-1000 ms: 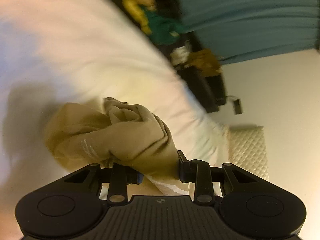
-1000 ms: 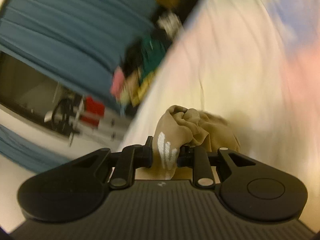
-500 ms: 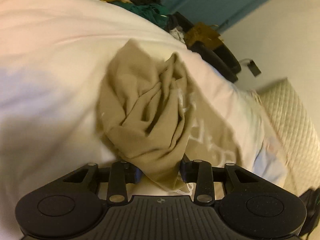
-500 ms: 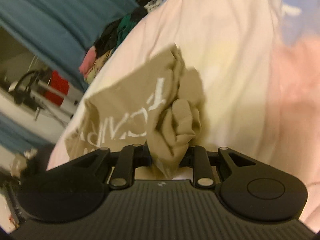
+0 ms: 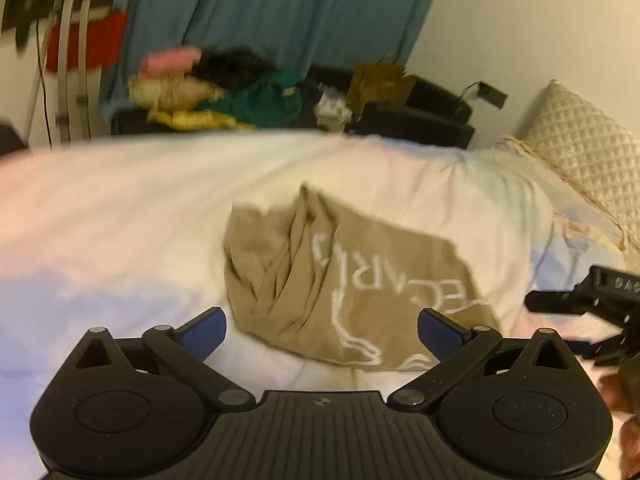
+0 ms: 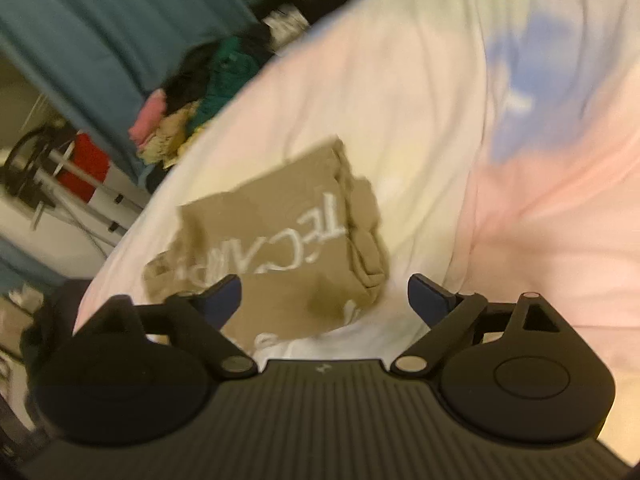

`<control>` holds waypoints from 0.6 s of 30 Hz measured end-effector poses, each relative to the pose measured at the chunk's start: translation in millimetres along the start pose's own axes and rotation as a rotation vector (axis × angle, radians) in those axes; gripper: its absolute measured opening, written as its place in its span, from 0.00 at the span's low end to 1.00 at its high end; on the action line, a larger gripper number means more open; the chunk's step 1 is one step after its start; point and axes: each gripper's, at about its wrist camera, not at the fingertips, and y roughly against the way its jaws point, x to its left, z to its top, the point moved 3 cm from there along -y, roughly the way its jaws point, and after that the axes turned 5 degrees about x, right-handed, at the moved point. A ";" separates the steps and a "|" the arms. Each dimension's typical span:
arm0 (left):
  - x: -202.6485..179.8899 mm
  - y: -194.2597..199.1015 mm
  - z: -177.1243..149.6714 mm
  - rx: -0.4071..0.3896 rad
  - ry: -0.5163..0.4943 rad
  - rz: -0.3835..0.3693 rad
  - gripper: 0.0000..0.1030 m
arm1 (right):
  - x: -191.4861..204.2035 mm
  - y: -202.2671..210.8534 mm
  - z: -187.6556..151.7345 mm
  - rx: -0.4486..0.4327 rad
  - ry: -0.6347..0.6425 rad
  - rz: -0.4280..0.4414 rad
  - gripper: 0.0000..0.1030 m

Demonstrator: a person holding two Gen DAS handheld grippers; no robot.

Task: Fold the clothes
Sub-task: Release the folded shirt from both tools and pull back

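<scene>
A tan T-shirt with white lettering (image 5: pixel 352 276) lies on the pale bedsheet (image 5: pixel 120 216), partly flat with a bunched, creased part along its left side. It also shows in the right wrist view (image 6: pixel 280 240), bunched along its right edge. My left gripper (image 5: pixel 322 328) is open and empty just in front of the shirt. My right gripper (image 6: pixel 324 298) is open and empty over the shirt's near edge. The right gripper's body (image 5: pixel 588 300) shows at the right edge of the left wrist view.
A pile of mixed clothes (image 5: pixel 224 88) lies on a dark seat behind the bed, before a teal curtain (image 5: pixel 280 12). A quilted pillow (image 5: pixel 580 152) sits at the bed's right. A stand with a red item (image 6: pixel 76 168) is beside the bed.
Both grippers have opened and let go of the tan shirt, which has dropped onto the bed and spread out. Both grippers have pulled back from it.
</scene>
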 end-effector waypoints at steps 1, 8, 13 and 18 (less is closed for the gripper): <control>-8.5 9.0 9.3 -0.023 -0.019 0.003 1.00 | 7.3 18.9 -3.1 -0.031 0.036 0.006 0.91; -48.0 109.7 24.8 -0.163 -0.102 0.012 1.00 | 48.2 120.4 -31.8 -0.149 0.176 0.040 0.91; -61.7 176.8 9.1 -0.232 -0.152 0.025 1.00 | 62.1 175.2 -63.3 -0.221 0.225 0.076 0.91; -73.5 231.0 -21.7 -0.341 -0.229 0.112 1.00 | 71.6 217.5 -105.6 -0.314 0.301 0.084 0.91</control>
